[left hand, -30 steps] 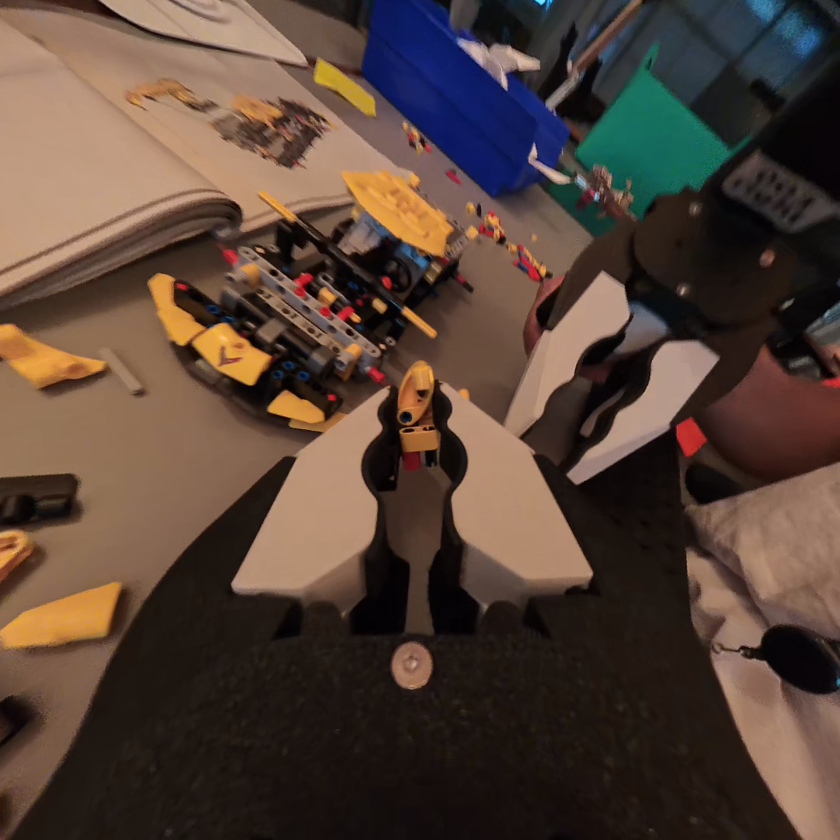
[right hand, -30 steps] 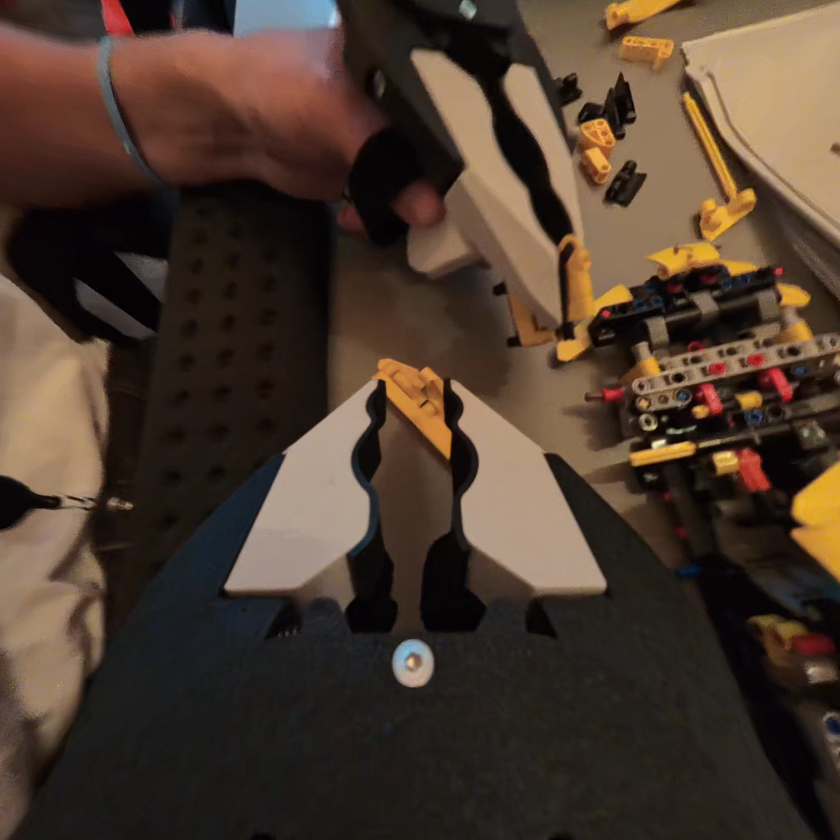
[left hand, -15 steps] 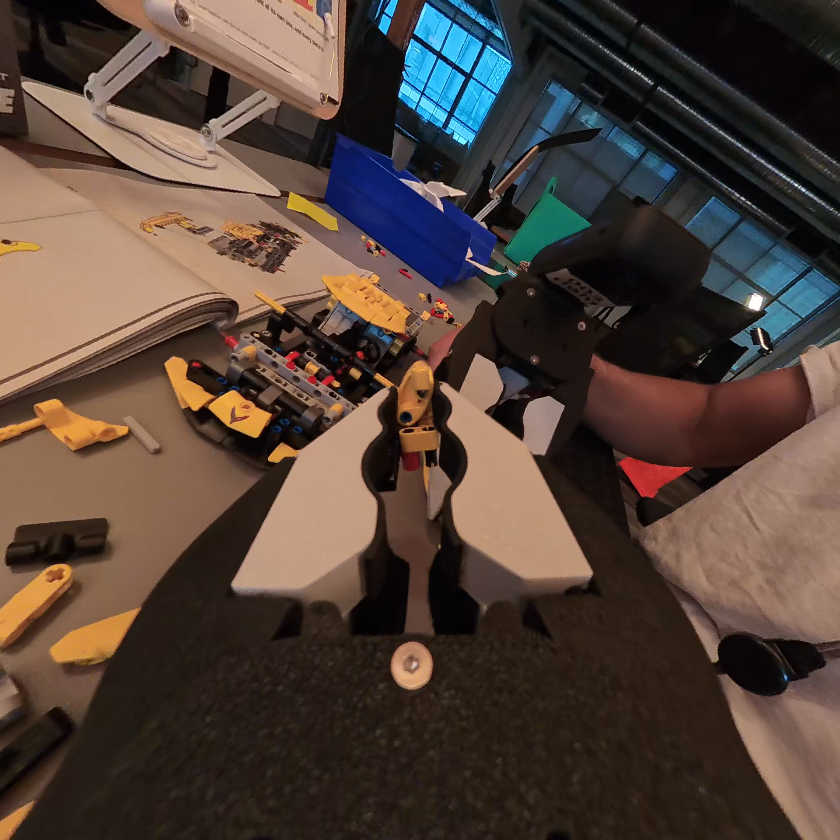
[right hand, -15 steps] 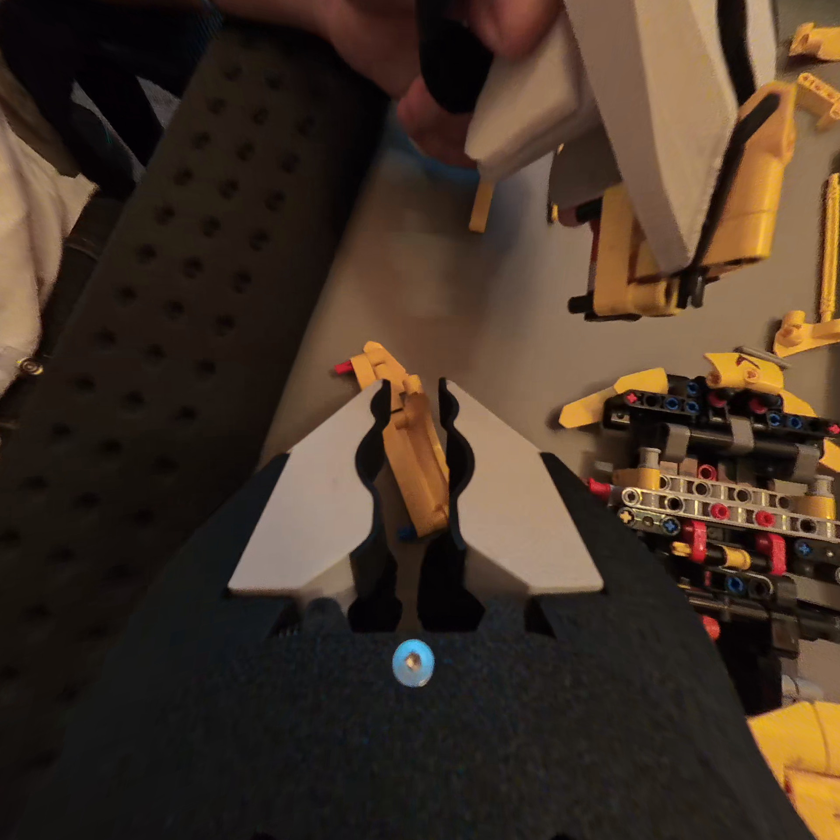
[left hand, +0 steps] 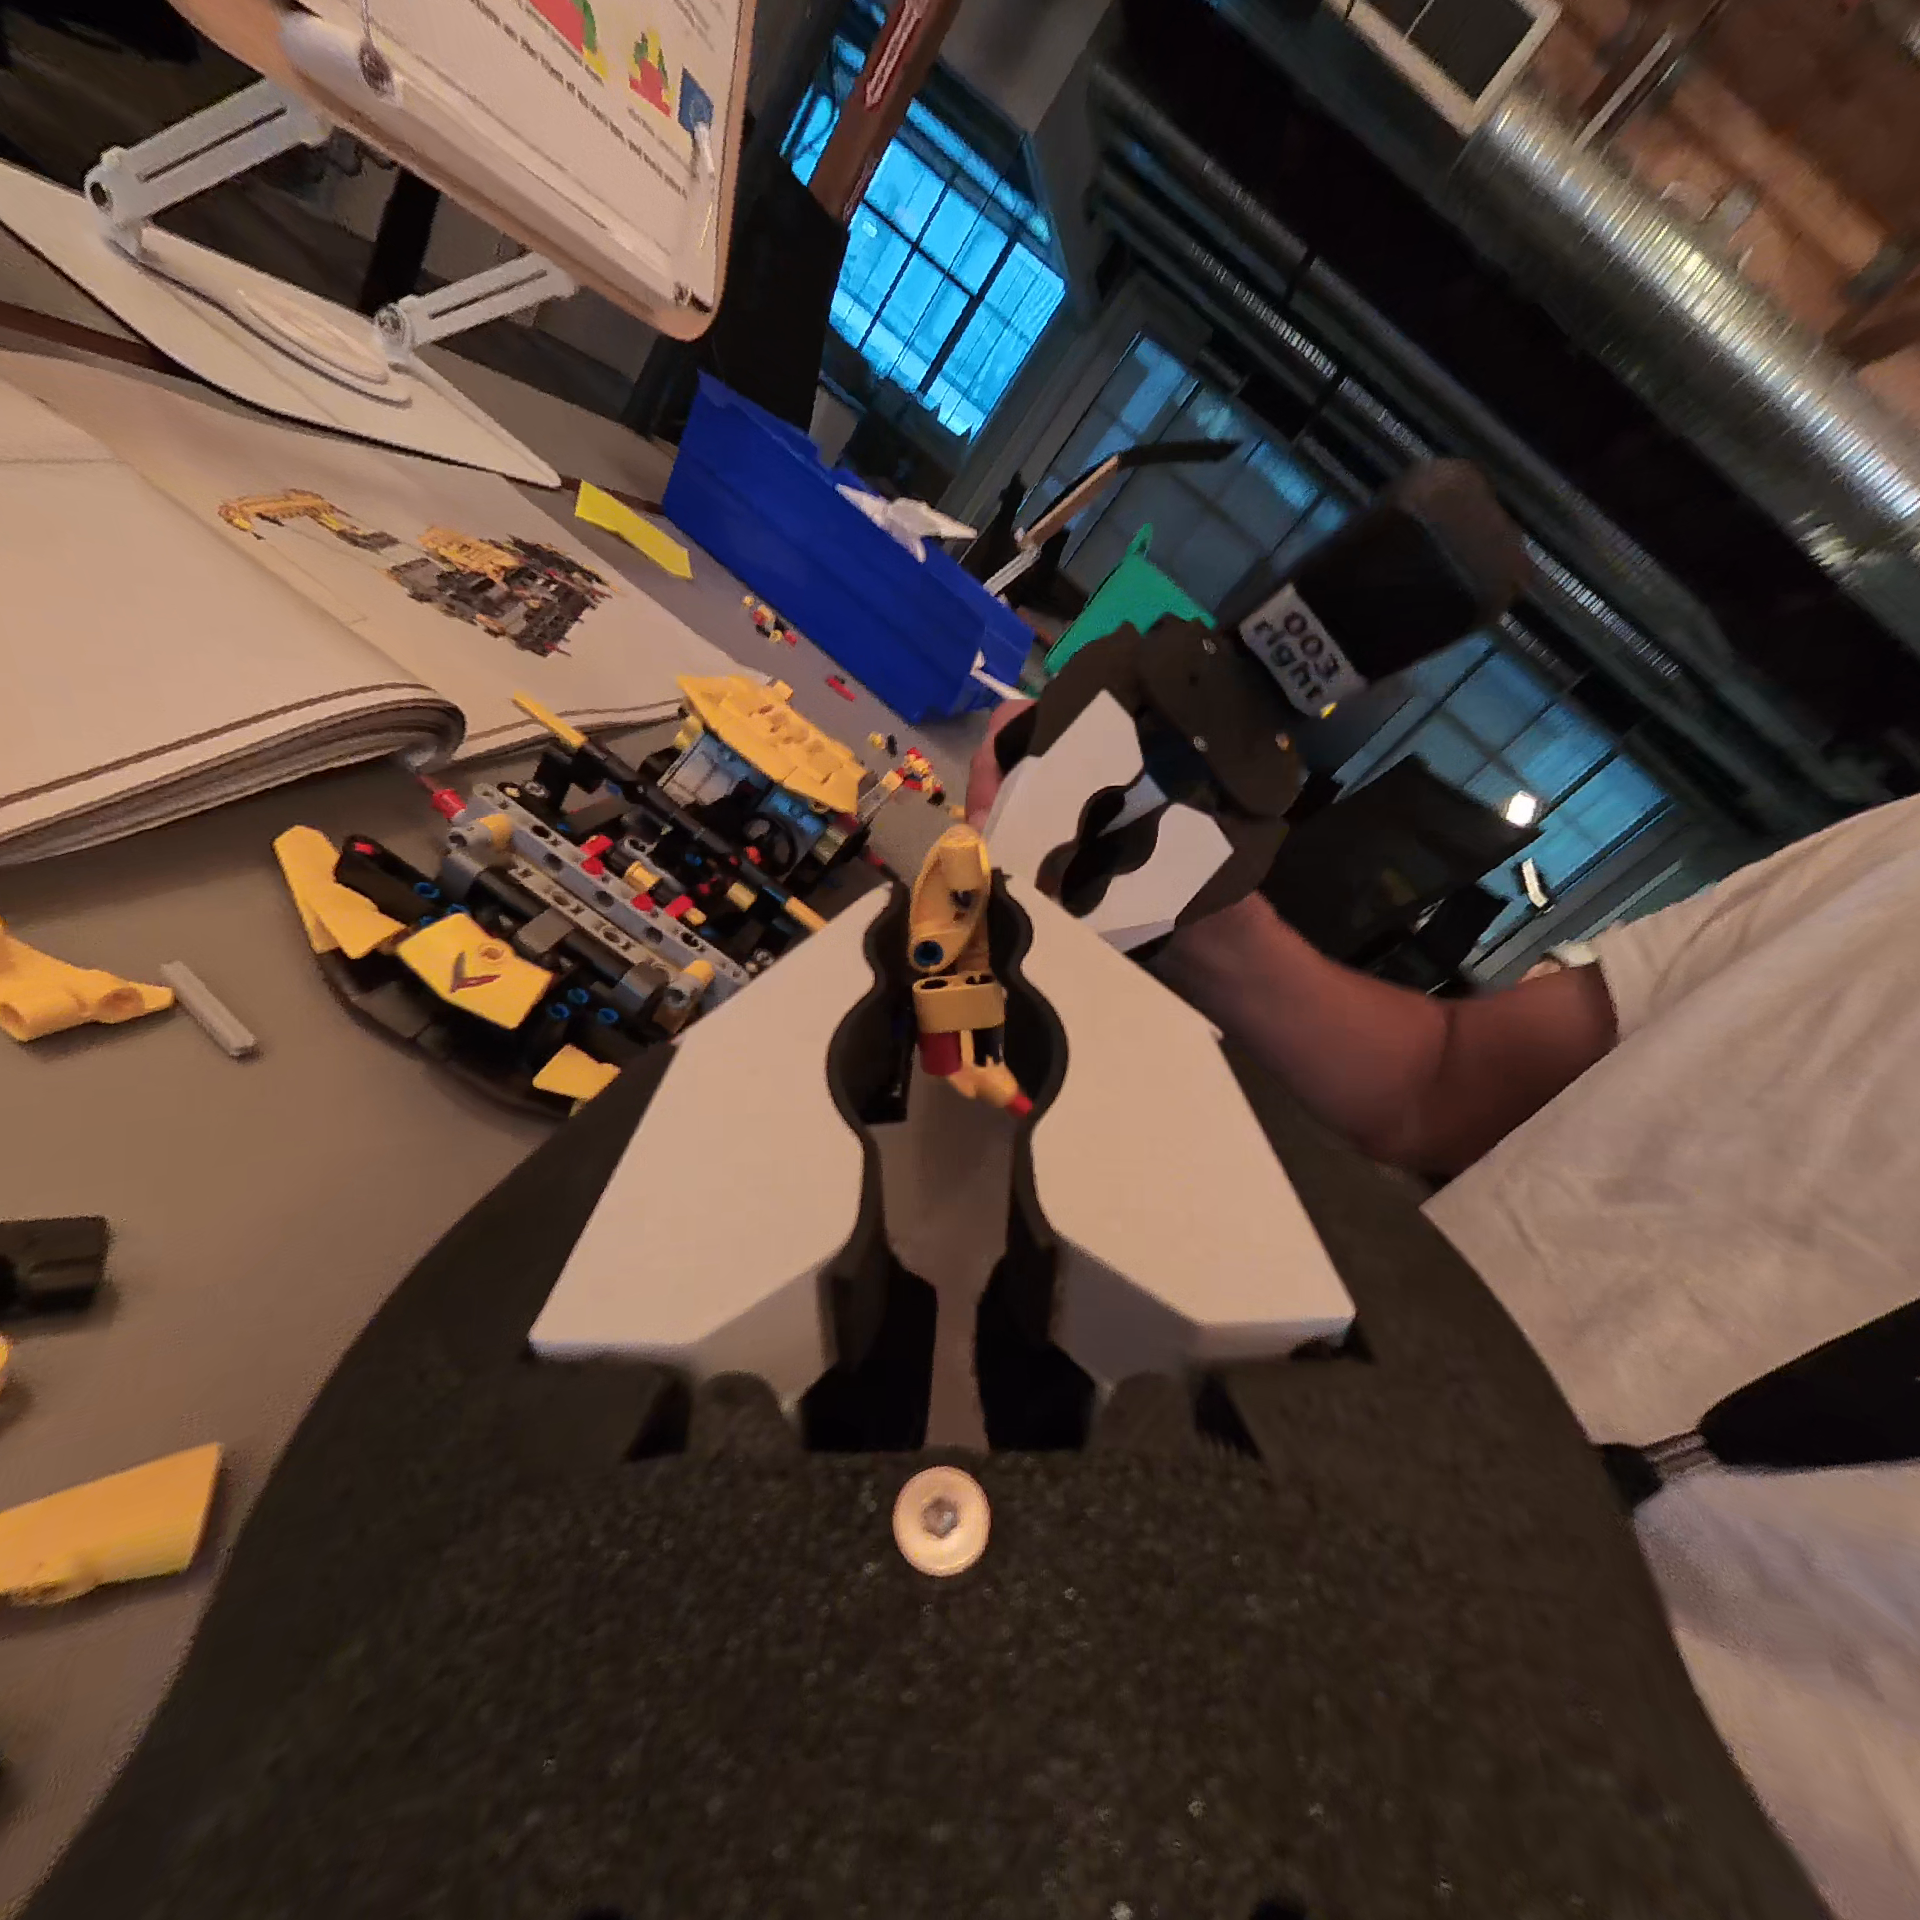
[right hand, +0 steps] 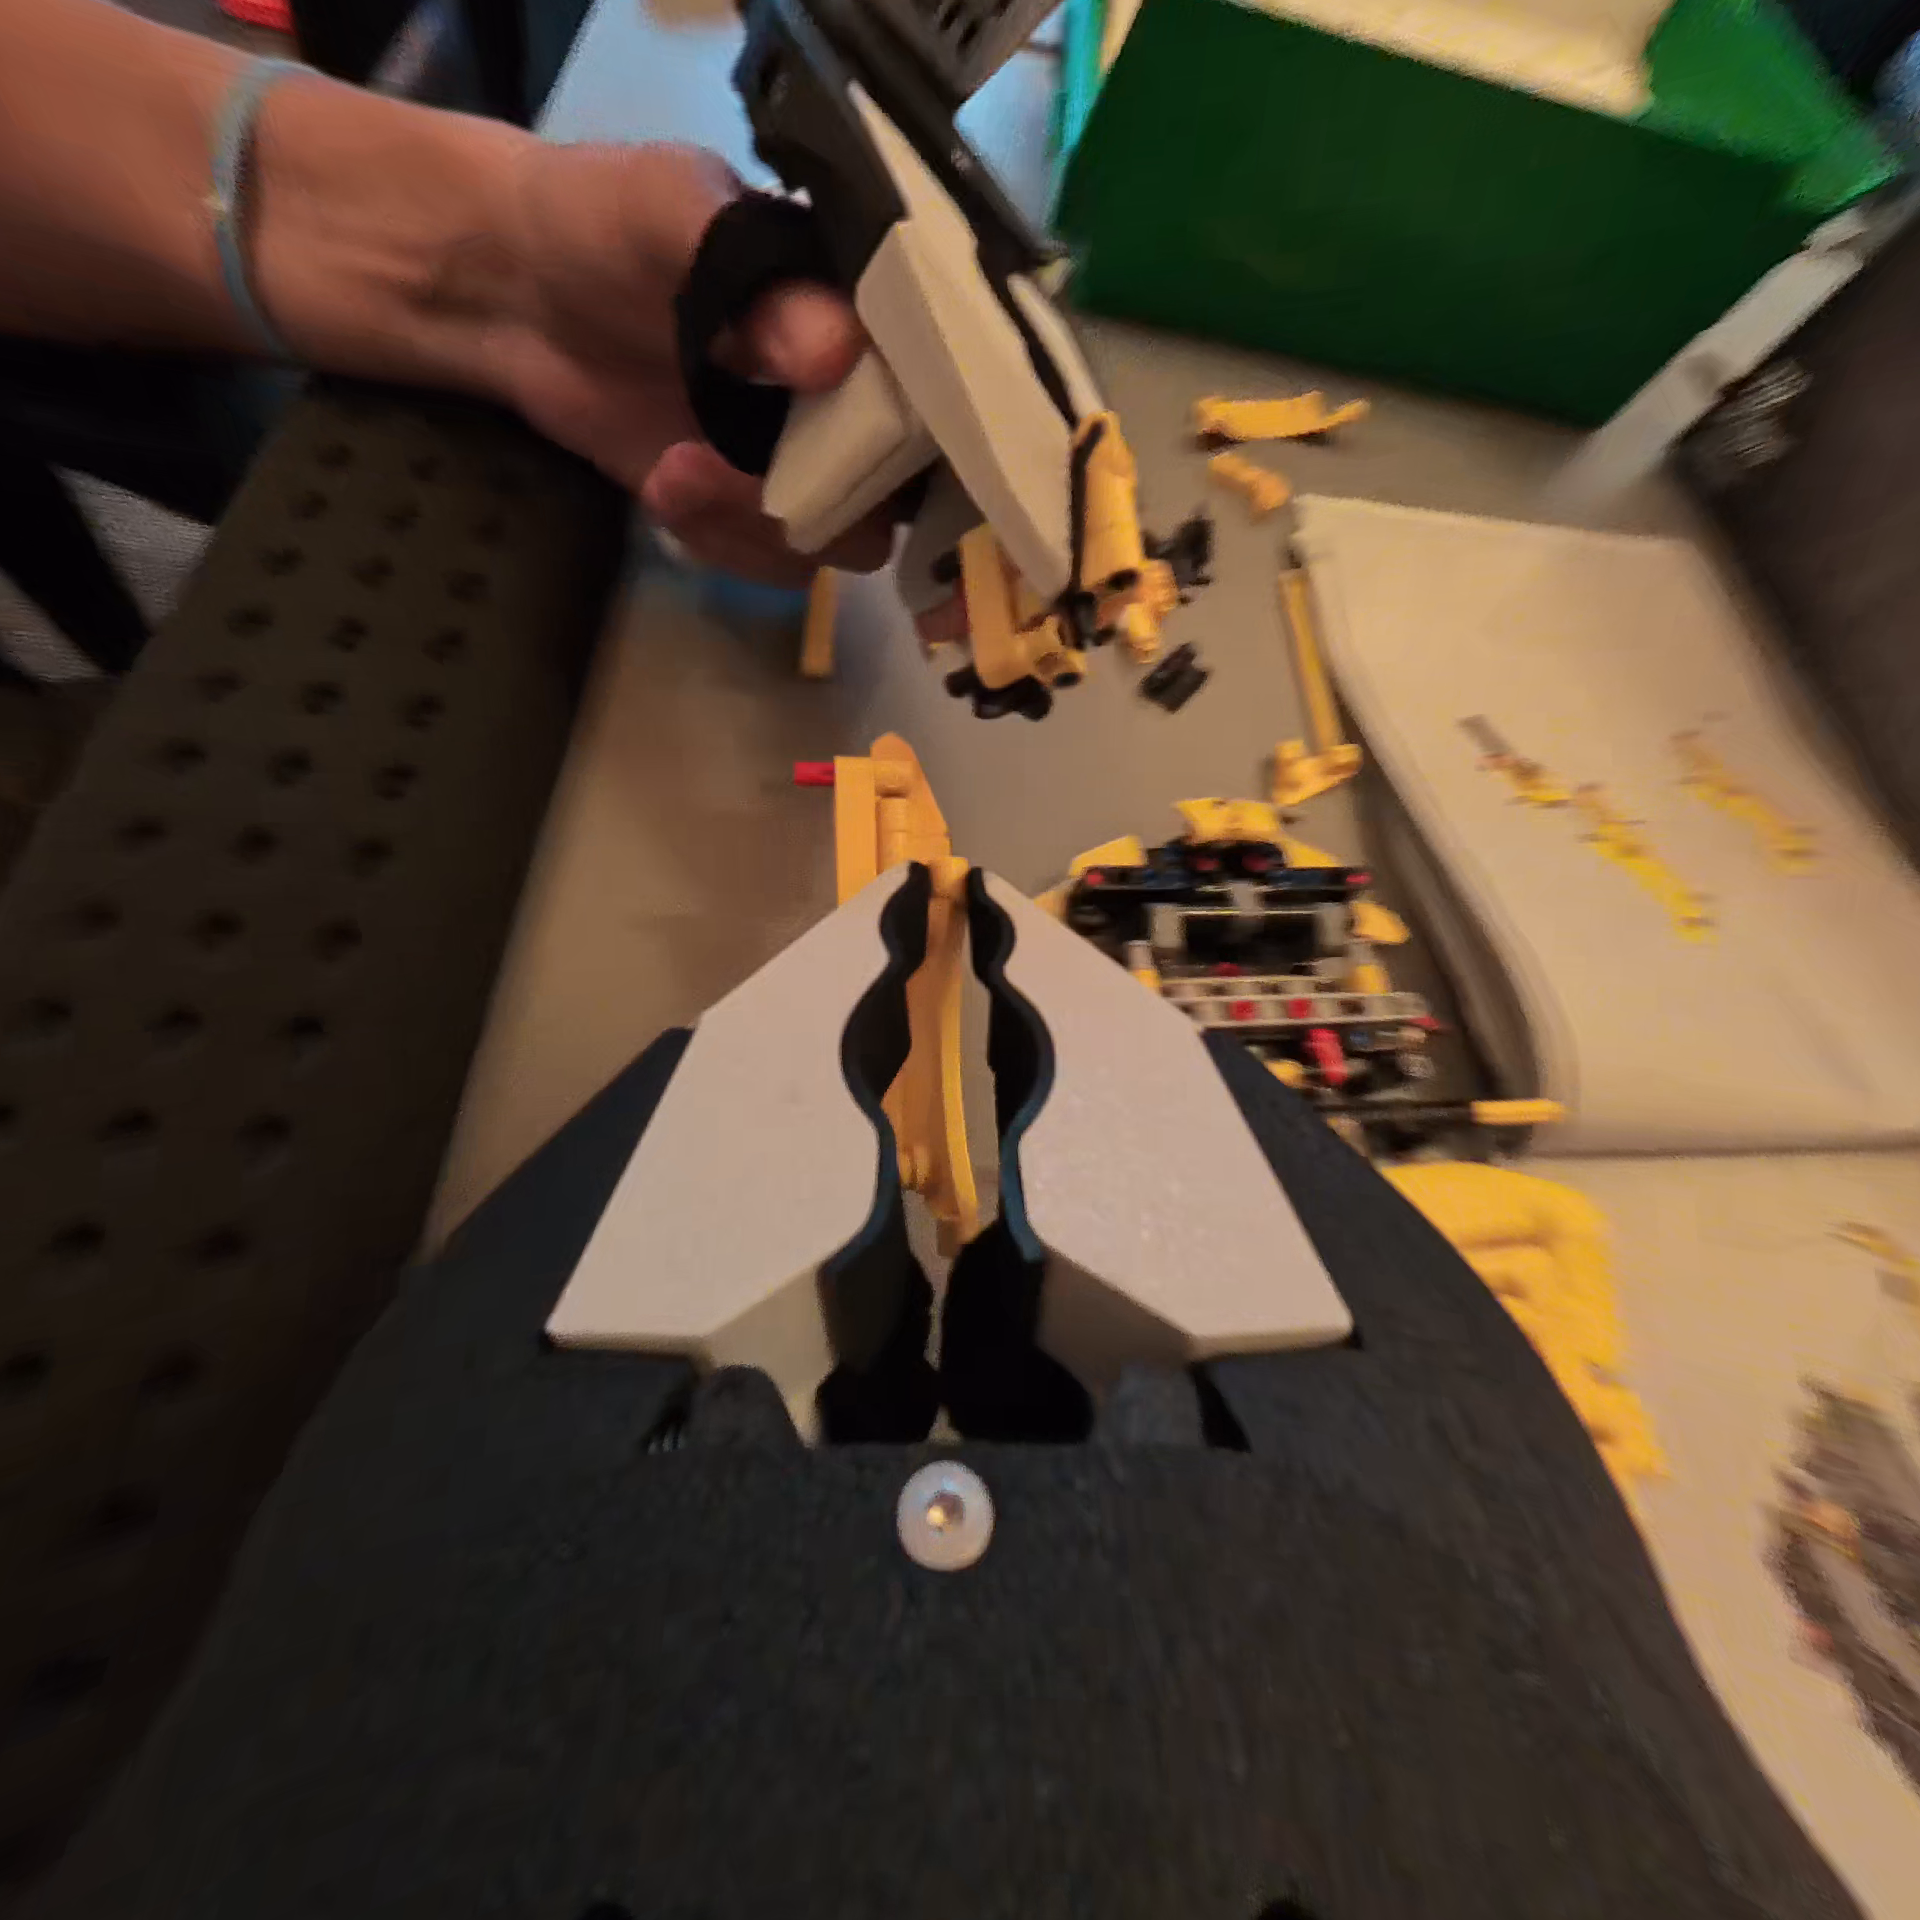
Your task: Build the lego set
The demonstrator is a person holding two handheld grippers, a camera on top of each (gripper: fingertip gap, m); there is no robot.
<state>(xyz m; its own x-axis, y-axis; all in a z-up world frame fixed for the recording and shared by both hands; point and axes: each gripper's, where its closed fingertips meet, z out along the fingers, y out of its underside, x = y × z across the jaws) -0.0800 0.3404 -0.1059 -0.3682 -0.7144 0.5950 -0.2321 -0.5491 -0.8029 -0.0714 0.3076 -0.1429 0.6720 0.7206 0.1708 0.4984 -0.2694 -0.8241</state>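
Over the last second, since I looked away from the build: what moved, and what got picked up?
The right hand-held gripper closed on a flat yellow sub-assembly and lifted it off the table. The left hand-held gripper, holding its yellow connector piece throughout, rose and tilted up. The partly built model and open instruction book stayed put.

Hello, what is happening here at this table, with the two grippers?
A person is building a lego set with two hand-held grippers. The left gripper is shut on a small yellow sub-assembly; the right gripper is shut on a flat yellow piece. Both are held above the table, near the half-built vehicle and open instruction book.
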